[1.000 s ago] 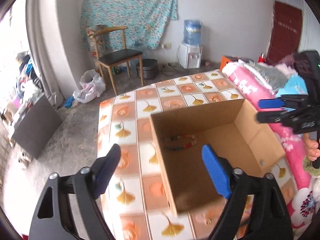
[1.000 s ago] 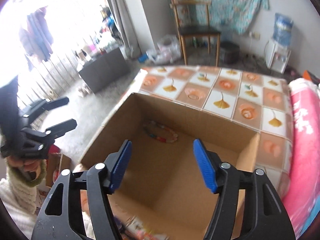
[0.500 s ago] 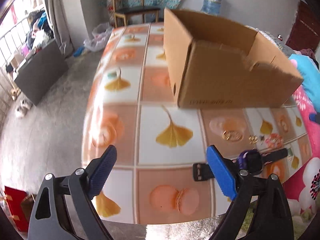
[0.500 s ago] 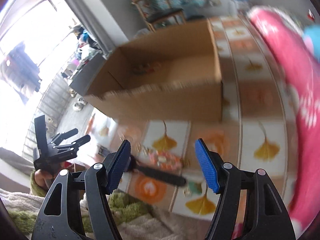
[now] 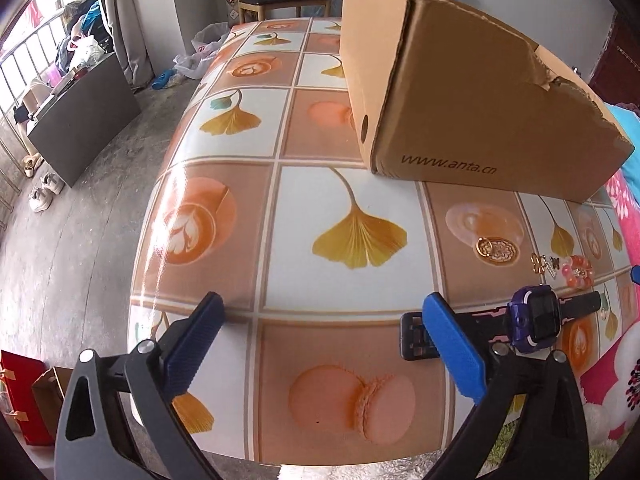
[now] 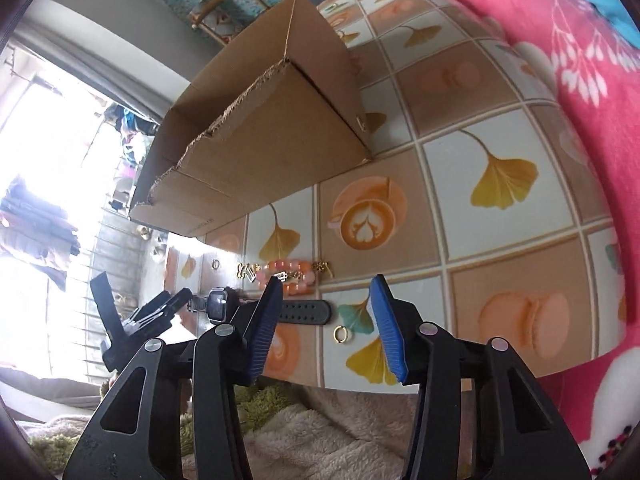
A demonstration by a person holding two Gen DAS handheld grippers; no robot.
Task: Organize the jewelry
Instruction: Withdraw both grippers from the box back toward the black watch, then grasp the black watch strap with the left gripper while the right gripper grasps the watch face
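Two grippers, left gripper [image 5: 320,344] wide, right gripper [image 6: 325,326] narrowing, both empty; the light, floppy watch [image 5: 536,318] grips best by its stiff case.

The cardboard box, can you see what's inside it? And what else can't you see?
- Cardboard box inside: both wrist views show only its outer walls.
- Watch strap: left wrist view, partly behind the left gripper's finger.
- Small gold charms: too small to identify.
- Bead bracelet: right wrist view, partly behind the right gripper's finger.

Cardboard box [image 5: 460,120] — side printed "www.anta.cn".
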